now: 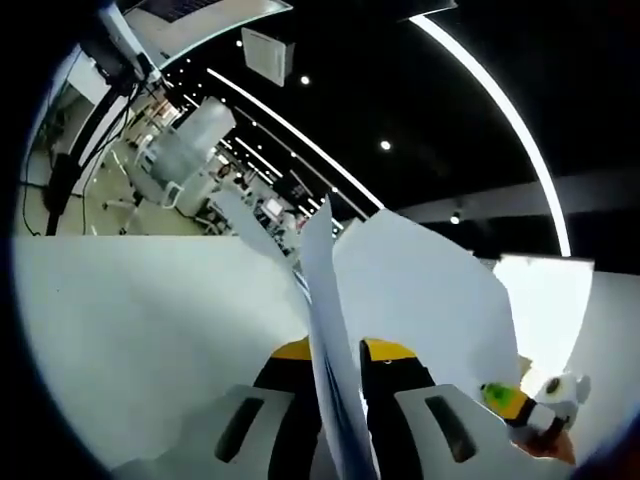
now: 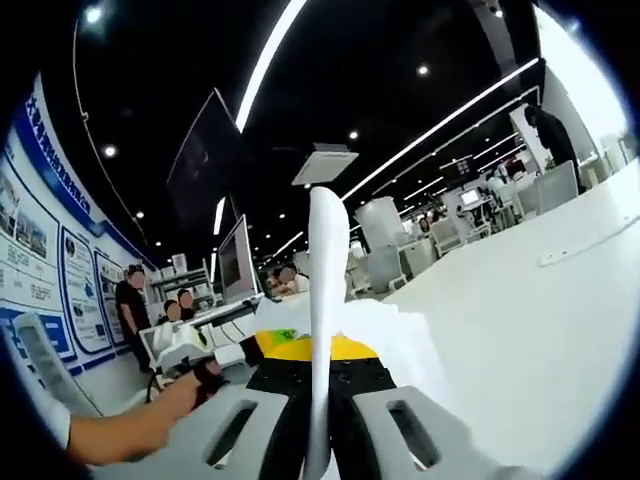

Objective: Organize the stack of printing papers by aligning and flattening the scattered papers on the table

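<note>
In the left gripper view, my left gripper (image 1: 338,400) is shut on the white paper stack (image 1: 322,300), which stands edge-on between the jaws and rises past them. More sheets (image 1: 420,290) fan out to the right behind it. The right gripper (image 1: 525,405) shows at the lower right, held by a hand. In the right gripper view, my right gripper (image 2: 318,405) is shut on the same paper stack (image 2: 325,280), seen edge-on with its top curling over. The left gripper (image 2: 185,350) and a person's hand and forearm (image 2: 120,430) come in from the left. Both grippers hold the papers lifted above the white table (image 2: 530,320).
The white table (image 1: 140,330) spreads wide to the left in the left gripper view. A cable or thin strip (image 2: 590,245) lies on the table at the far right. Office chairs (image 1: 185,150), desks, monitors (image 2: 235,260) and several people (image 2: 130,300) stand beyond the table.
</note>
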